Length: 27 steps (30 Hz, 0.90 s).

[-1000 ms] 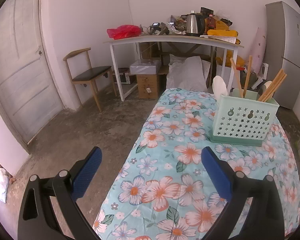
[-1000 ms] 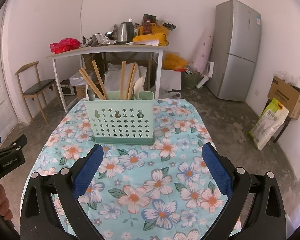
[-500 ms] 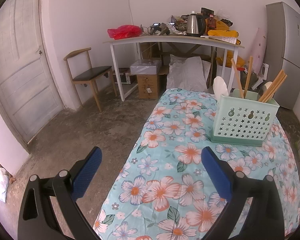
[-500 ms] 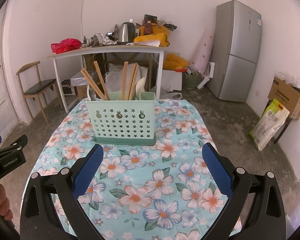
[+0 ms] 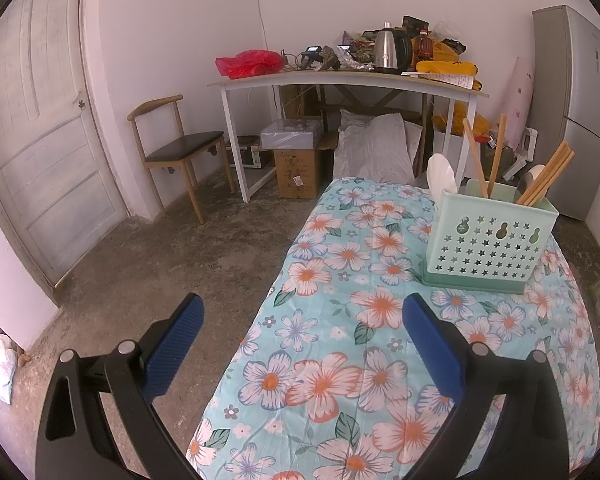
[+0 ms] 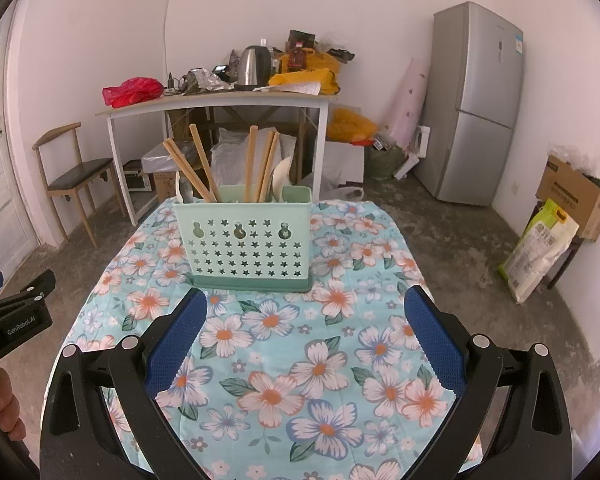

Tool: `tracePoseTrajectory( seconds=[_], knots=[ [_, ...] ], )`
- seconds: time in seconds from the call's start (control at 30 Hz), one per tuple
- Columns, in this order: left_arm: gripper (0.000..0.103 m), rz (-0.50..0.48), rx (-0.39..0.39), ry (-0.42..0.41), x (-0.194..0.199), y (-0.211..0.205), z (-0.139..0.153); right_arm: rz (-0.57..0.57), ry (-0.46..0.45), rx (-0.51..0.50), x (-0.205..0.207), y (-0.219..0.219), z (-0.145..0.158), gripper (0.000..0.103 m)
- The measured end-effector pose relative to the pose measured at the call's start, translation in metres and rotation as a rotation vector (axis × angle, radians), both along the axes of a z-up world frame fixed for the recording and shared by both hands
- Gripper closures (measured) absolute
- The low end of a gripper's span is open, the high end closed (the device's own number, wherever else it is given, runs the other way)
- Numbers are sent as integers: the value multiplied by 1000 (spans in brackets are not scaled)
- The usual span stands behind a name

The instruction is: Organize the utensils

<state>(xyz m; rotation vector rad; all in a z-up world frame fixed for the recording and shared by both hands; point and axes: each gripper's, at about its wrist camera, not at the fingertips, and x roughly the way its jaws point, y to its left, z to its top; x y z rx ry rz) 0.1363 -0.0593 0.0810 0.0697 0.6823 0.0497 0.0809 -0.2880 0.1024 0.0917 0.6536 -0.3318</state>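
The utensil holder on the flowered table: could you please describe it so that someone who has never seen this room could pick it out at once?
Start at the table with the blue flowered cloth in the middle of the room. Toward its far end stands the utensil holder, a mint-green plastic box. It is the only thing standing on the cloth, its front is punched with small stars, and wooden chopsticks stick out of its top.

Place: home room, lived-in
Evidence: fridge (image 6: 476,104); kettle (image 6: 254,66) on cluttered desk (image 6: 220,102); chair (image 5: 176,148); door (image 5: 40,132)
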Motion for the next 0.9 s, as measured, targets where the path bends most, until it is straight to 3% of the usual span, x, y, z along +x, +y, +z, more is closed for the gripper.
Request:
tracePoseTrajectory(
  seconds=[0.9],
  knots=[
    [6,0,-4,2,0,1,-1,3,-3,-3,1,3,3,8]
  ],
)
